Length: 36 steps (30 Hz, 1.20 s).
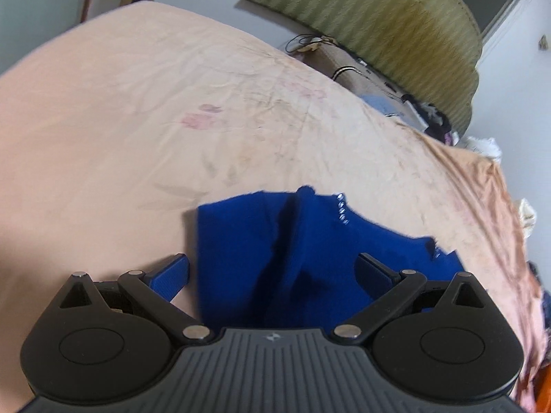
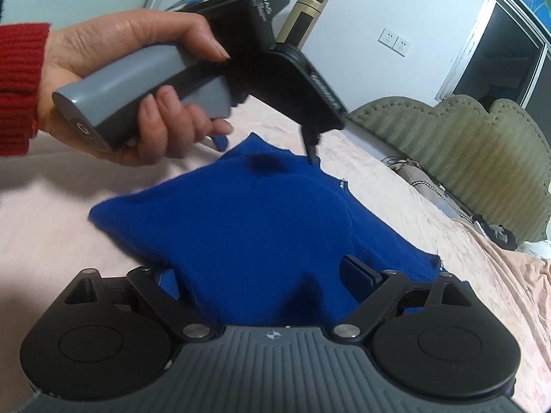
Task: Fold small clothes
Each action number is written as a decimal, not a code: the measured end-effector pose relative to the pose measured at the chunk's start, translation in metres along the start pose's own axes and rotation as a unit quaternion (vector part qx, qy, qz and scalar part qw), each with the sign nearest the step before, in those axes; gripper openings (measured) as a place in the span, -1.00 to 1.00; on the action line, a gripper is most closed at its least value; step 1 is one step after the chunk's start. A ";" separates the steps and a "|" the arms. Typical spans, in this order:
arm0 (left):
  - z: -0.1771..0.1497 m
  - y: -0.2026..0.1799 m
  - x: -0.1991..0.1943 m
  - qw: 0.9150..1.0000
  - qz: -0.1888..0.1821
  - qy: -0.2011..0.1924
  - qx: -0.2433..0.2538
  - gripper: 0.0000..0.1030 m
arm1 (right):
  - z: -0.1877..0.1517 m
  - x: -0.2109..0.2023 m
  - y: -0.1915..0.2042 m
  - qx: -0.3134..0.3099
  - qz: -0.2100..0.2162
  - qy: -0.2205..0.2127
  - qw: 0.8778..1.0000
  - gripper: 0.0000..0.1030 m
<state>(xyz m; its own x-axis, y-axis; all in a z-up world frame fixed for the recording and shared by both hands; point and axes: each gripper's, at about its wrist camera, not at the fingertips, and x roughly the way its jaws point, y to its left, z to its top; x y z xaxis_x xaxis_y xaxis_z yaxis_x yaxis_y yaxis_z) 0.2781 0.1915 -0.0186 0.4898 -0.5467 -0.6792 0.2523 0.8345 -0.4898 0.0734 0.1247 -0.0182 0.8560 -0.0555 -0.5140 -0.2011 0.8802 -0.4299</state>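
A small royal-blue knit garment (image 1: 303,254) lies folded on the pink bedsheet (image 1: 137,120), with a row of small rhinestones near its far edge. My left gripper (image 1: 272,272) is open, its blue-padded fingers spread over the garment's near part, nothing between them. In the right wrist view the same garment (image 2: 241,227) fills the middle. My right gripper (image 2: 258,275) is open, its fingers spread wide over the near edge of the cloth. The left gripper (image 2: 268,144), held by a hand in a red sleeve, hovers over the garment's far corner.
An olive-green padded headboard (image 1: 396,34) stands at the far right of the bed, with a pillow and cables (image 1: 344,65) beside it. Wall sockets (image 2: 394,43) and a dark window (image 2: 506,58) are behind. The bed's right edge (image 1: 509,227) drops off near clutter.
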 end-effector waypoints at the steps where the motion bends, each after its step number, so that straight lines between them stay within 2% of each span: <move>1: 0.002 0.000 0.003 1.000 -0.003 -0.002 -0.001 0.99 | 0.003 0.003 0.001 -0.003 -0.003 -0.002 1.000 0.70; 5: 0.010 0.000 0.013 1.000 -0.016 -0.012 -0.014 0.98 | 0.013 0.018 0.007 -0.017 -0.018 -0.006 1.000 0.59; 8: 0.016 -0.007 0.023 1.000 -0.017 -0.009 0.004 0.95 | 0.018 0.028 0.012 -0.028 -0.019 -0.010 0.999 0.43; 11: 0.015 -0.023 0.033 0.999 -0.014 0.001 0.052 0.67 | 0.021 0.031 0.014 -0.029 -0.011 -0.011 0.999 0.22; 13: 0.015 -0.032 0.038 0.997 0.003 0.001 0.083 0.17 | 0.021 0.031 0.014 -0.029 -0.002 -0.013 0.999 0.01; 14: 0.015 -0.034 0.040 0.996 0.014 0.000 0.092 0.05 | 0.020 0.031 0.015 -0.031 0.002 -0.014 0.999 -0.04; 16: 0.018 -0.032 0.042 0.996 0.021 0.006 0.085 -0.55 | 0.020 0.032 0.015 -0.034 0.010 -0.015 0.999 -0.26; 17: 0.019 -0.029 0.043 0.997 0.011 0.014 0.076 -0.72 | 0.020 0.032 0.016 -0.036 0.015 -0.015 0.999 -0.33; 18: 0.020 -0.026 0.044 0.998 -0.008 0.024 0.064 -0.77 | 0.020 0.032 0.018 -0.039 0.016 -0.014 0.999 -0.49; 19: 0.018 -0.026 0.043 0.998 -0.006 0.022 0.065 -0.78 | 0.019 0.033 0.020 -0.042 0.019 -0.013 0.999 -0.77; 20: 0.015 -0.031 0.041 0.997 0.006 0.016 0.080 -0.78 | 0.018 0.034 0.021 -0.042 0.019 -0.013 0.999 -0.81; 25: 0.012 -0.057 0.020 0.993 0.037 -0.012 0.107 -0.79 | 0.018 0.023 0.002 -0.006 0.043 -0.038 0.998 -0.85; 30: 0.018 -0.088 0.000 0.991 0.071 -0.029 0.114 -0.79 | 0.012 -0.007 -0.017 0.001 0.021 -0.088 0.996 -0.85; 36: 0.019 -0.135 -0.014 0.986 0.102 -0.043 0.124 -0.79 | -0.005 -0.038 -0.051 0.037 -0.006 -0.108 0.993 -0.86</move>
<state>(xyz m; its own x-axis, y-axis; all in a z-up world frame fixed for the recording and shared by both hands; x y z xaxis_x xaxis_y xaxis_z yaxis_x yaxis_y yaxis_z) 0.2533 0.0875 0.0674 0.6174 -0.3674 -0.6956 0.3331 0.9231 -0.1920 0.0485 0.0790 0.0197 0.9416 0.0298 -0.3353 -0.1625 0.9126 -0.3752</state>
